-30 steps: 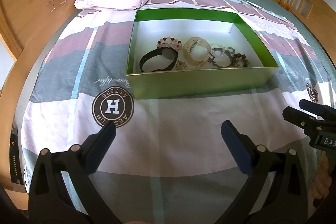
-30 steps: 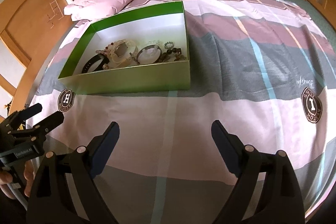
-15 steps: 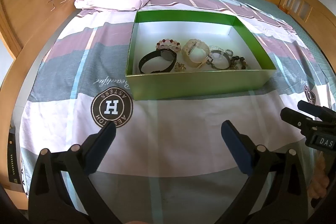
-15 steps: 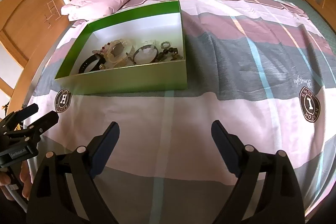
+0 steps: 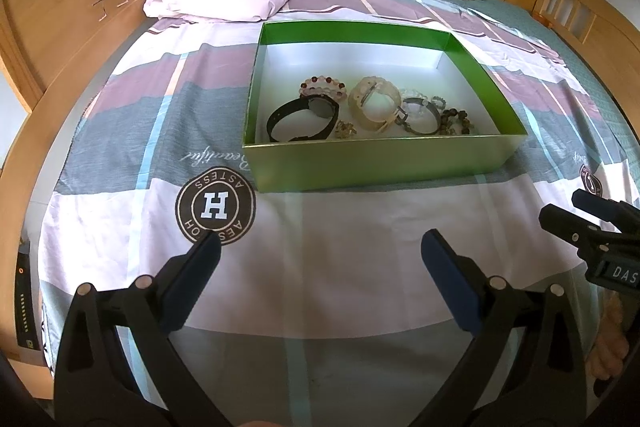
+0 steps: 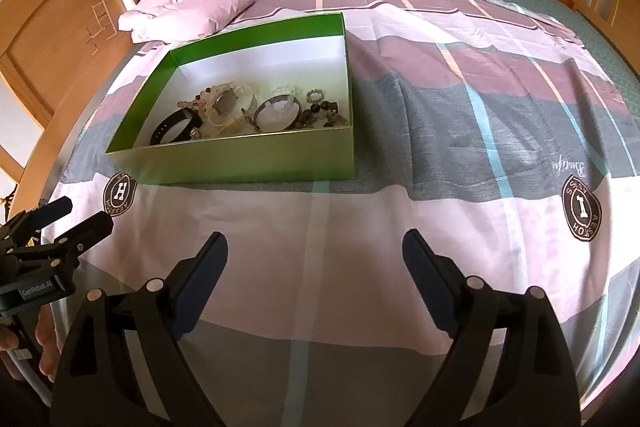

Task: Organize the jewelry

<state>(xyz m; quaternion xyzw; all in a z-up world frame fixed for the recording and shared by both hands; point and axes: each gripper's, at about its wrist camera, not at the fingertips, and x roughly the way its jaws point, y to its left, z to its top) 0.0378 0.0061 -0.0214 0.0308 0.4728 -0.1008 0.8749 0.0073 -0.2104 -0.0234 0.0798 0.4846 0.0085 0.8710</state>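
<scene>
Both claws — left claw [image 5: 320, 259], right claw [image 6: 314, 253] — hover spread wide, level, short of the green box [image 5: 376, 163].

Your left wrist view looks forward along its tool [image 5: 320, 267] from low above the near end of the bed [image 5: 340, 287], facing the green box [image 5: 376, 163] almost squarely. Your right wrist view sits further right behind its own tool [image 6: 316, 263], so the box [image 6: 248, 159] falls left of centre. Both share the box, the bedspread and the far pillows, and each catches the other tool at its edge.
</scene>
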